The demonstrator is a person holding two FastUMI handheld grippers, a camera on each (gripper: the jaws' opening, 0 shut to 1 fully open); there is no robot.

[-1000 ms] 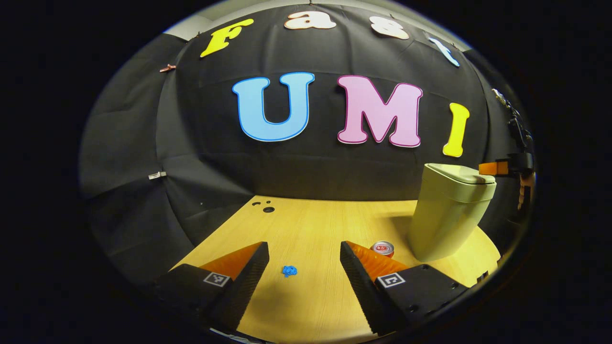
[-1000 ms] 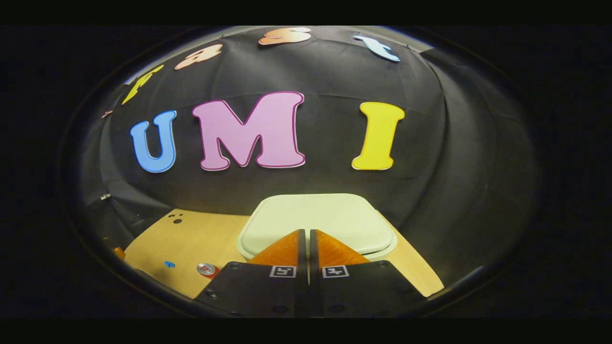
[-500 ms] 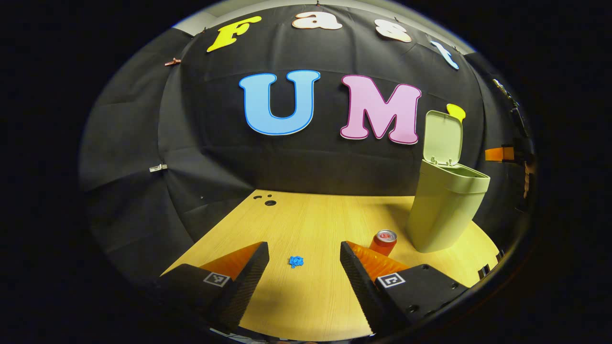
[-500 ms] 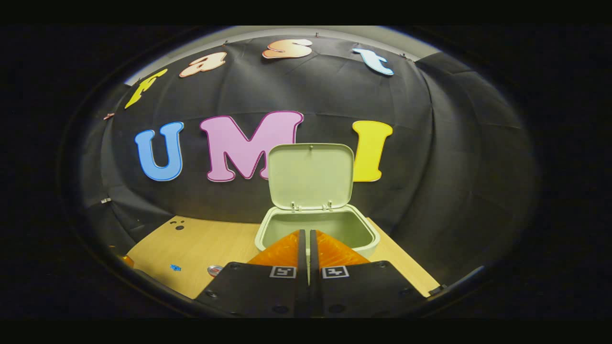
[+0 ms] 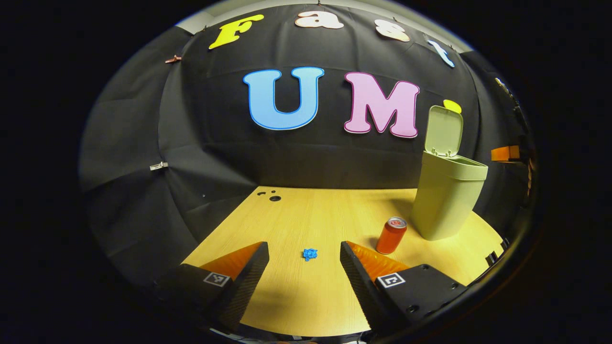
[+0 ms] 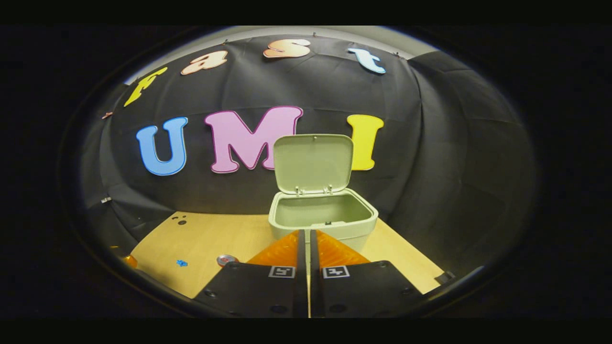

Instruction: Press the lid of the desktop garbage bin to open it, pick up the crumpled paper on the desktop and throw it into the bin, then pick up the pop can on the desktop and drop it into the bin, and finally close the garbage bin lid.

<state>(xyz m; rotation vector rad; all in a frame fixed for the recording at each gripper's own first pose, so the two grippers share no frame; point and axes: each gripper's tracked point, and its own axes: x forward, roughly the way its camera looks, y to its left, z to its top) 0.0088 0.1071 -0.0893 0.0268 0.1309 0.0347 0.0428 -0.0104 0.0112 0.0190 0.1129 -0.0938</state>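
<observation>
Left gripper view: the bin (image 5: 447,200) stands on the desk (image 5: 306,306) w/ its lid (image 5: 443,130) up. The can (image 5: 391,235) stands just beside the bin, on its left. The blue paper (image 5: 310,254) lies on the desk, further left of the bin than the can. The left gripper (image 5: 304,267) is wide open, holding nothing, & the paper sits near its gap. The right gripper (image 6: 304,246) is closed w/ nothing in it, just in front of the bin. What could go wrong, I think: the paper is tiny, so the fingers may slip past it or push it away. A swing toward the bin could knock the can over.
</observation>
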